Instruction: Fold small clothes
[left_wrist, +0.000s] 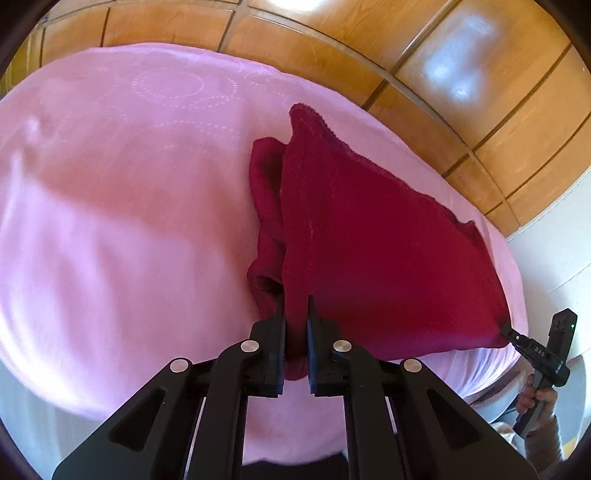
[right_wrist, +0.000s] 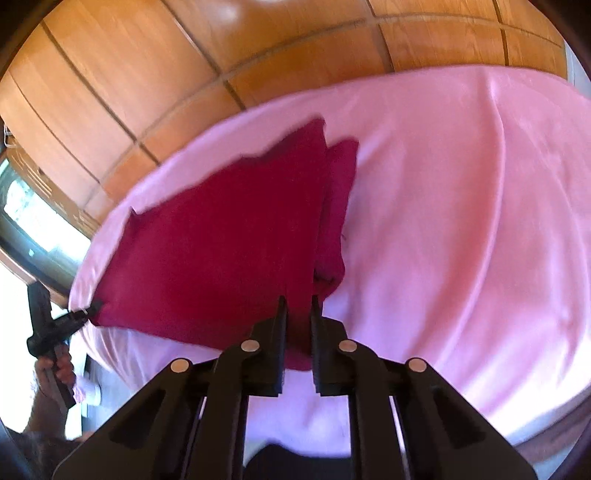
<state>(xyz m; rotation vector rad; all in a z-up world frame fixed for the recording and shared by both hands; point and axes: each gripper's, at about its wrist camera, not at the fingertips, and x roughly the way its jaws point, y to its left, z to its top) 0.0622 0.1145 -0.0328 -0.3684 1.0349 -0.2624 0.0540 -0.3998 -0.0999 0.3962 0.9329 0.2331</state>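
Above the pink sheet (left_wrist: 129, 221), both grippers' jaws clamp the crimson cloth (left_wrist: 369, 240), stretched between them.

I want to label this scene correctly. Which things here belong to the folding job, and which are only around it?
Part of the job:
- dark red cloth
- left claw, shut on one corner
- right claw, shut on the other corner

Only around:
- pink bed cover
- wooden wall panels
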